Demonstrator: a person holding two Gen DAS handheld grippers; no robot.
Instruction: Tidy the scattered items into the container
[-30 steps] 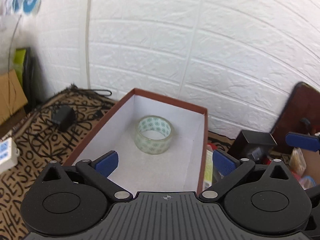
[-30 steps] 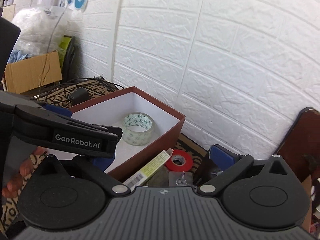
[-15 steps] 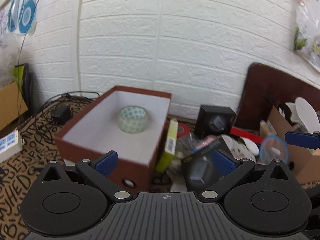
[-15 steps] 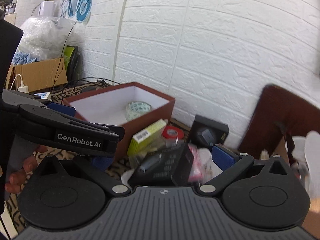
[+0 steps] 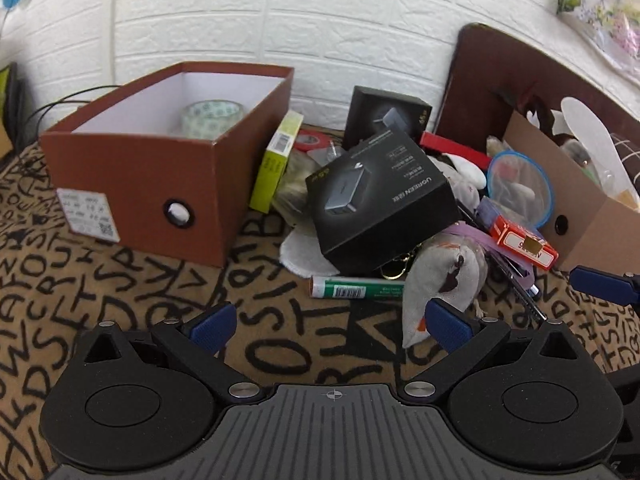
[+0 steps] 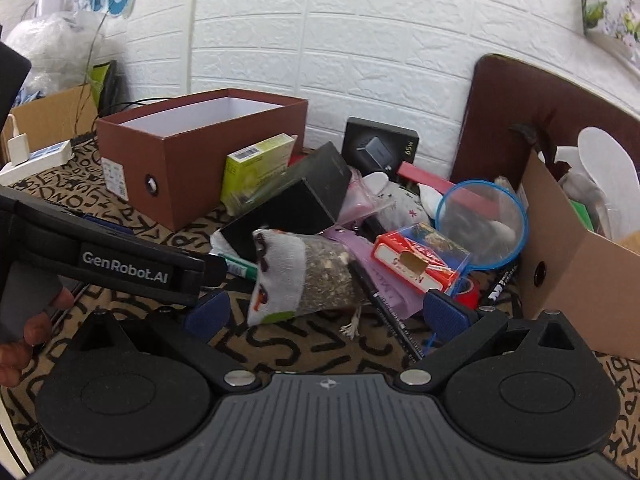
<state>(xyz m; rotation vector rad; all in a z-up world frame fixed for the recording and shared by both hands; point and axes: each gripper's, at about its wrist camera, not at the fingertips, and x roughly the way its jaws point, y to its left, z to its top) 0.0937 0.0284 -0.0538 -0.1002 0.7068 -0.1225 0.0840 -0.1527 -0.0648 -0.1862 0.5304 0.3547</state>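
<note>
A brown box (image 5: 152,184) with a white inside stands at the left and holds a clear tape roll (image 5: 210,118); it also shows in the right wrist view (image 6: 188,160). To its right lies a pile: a black charger box (image 5: 380,200), a green tube (image 5: 356,287), a grey-and-white pouch (image 5: 440,276), a red card pack (image 5: 520,242), a yellow-green carton (image 5: 276,160). My left gripper (image 5: 330,322) is open and empty, short of the tube. My right gripper (image 6: 326,314) is open and empty, just before the pouch (image 6: 304,276).
A cardboard box (image 6: 580,264) of odds and ends stands at the right, with a dark brown board (image 6: 540,120) behind it. A blue-rimmed lid (image 6: 482,224) leans in the pile. The white brick wall is behind. A lettered cloth (image 5: 120,288) covers the surface.
Both grippers have pulled back from over the brown box and moved right. The tape roll stays in the box. The pile of items has come into view ahead of both grippers.
</note>
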